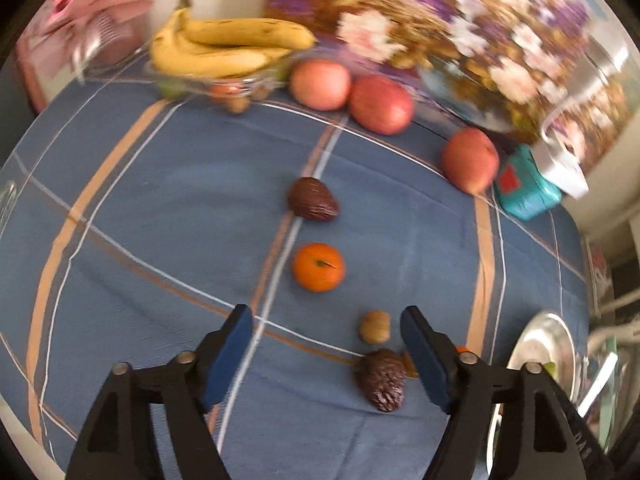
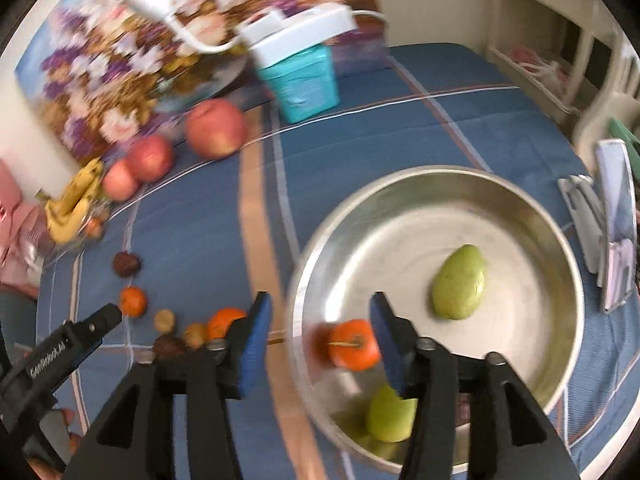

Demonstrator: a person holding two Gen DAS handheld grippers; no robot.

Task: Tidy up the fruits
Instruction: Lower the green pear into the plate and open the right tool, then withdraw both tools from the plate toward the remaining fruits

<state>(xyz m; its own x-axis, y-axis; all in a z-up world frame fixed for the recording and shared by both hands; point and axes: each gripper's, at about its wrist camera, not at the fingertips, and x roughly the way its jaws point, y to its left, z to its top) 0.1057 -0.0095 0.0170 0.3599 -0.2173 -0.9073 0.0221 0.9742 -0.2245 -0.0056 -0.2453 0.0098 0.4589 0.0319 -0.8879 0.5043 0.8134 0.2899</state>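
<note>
Both wrist cams look down-fwd; share tablecloth (image 1: 160,208), bowl (image 2: 400,184).

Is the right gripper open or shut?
Open: the right gripper shows a wide gap between its fingers, above the metal bowl, gripping nothing.

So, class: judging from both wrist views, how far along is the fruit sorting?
Done: two green fruits and an orange fruit lie in the metal bowl. In hand: nothing; the right claw and left claw are both open. Left: apples, bananas, tangerine and dark fruits on the cloth.
</note>
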